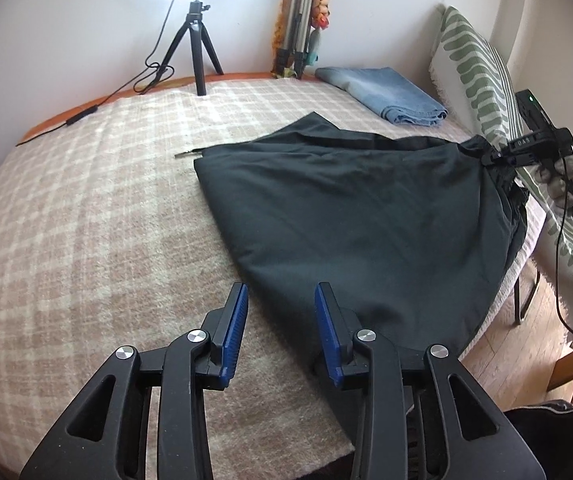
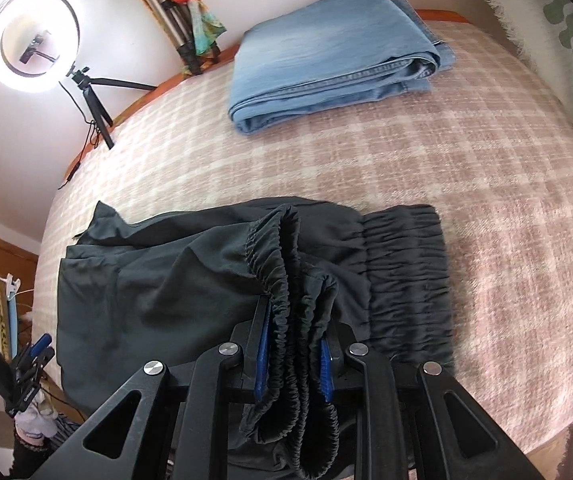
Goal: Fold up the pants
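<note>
Dark green-black pants (image 1: 350,208) lie spread on the plaid blanket of the bed (image 1: 86,208). My left gripper (image 1: 280,296) is open and empty, just above the near edge of the pants. My right gripper (image 1: 494,156) holds the gathered waistband at the far right, lifted a little. In the right wrist view the right gripper (image 2: 292,344) is shut on the bunched elastic waistband (image 2: 286,280) of the pants (image 2: 158,288). More of the waistband (image 2: 406,276) lies flat to the right. The left gripper (image 2: 42,346) shows at the far left edge.
Folded blue jeans (image 1: 386,94) (image 2: 326,52) lie at the back of the bed. A ring light on a small tripod (image 1: 200,56) (image 2: 90,96) stands on the back corner. A folded tripod (image 1: 298,20) leans on the wall. A green-patterned cushion (image 1: 482,76) stands at the right.
</note>
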Motion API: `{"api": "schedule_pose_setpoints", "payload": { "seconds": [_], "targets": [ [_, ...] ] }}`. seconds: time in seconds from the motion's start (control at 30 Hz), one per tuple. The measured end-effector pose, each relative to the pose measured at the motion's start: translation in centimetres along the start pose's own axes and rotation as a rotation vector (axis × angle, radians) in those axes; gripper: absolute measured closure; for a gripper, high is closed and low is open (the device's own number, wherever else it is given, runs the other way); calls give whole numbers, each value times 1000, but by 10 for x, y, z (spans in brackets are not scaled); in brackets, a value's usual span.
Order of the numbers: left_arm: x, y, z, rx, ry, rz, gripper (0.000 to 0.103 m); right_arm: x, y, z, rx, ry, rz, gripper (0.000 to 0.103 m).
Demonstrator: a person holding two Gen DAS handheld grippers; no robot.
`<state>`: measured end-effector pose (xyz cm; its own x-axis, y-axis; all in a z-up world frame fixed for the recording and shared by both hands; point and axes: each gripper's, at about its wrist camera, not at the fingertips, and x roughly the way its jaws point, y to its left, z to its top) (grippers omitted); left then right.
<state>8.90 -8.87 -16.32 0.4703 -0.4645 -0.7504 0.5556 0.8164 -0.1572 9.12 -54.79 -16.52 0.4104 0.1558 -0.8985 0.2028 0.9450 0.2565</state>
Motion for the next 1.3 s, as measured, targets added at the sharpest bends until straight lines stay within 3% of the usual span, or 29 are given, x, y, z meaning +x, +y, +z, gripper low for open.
{"api": "schedule_pose_setpoints", "payload": {
  "seconds": [0.23, 0.3, 0.4, 0.47, 0.6, 0.63, 0.8, 0.87, 1.0, 1.3],
  "targets": [
    [-5, 8, -9, -66, 27, -33, 69, 9, 4, 6, -58, 7, -95, 80],
    [-8, 10, -15, -98, 37, -63, 69, 6, 8, 5, -83, -2, -118, 70],
    [-9, 9, -24, -138, 57, -95, 69, 1, 14, 3, -107, -20, -158, 63],
    [-7, 8, -31, -173, 70, -128, 69, -7, 21, 4, -115, -58, -196, 44],
    [-6, 5, -35, -213, 71, -164, 69, -27, 43, 4, -162, -148, -243, 41],
    [-4, 6, -35, -225, 70, -173, 69, -32, 50, 4, -168, -170, -233, 41],
    [3, 4, -39, -278, 80, -207, 69, -45, 108, 9, -290, -234, -17, 37],
    [3, 3, -40, -283, 79, -217, 69, -40, 135, 10, -355, -233, 86, 30],
    [1, 2, -43, -300, 72, -220, 69, -18, 196, 15, -463, -200, 246, 30],
    [-3, 2, -53, -346, 61, -228, 69, 50, 308, 16, -669, -82, 350, 31]
  ]
}}
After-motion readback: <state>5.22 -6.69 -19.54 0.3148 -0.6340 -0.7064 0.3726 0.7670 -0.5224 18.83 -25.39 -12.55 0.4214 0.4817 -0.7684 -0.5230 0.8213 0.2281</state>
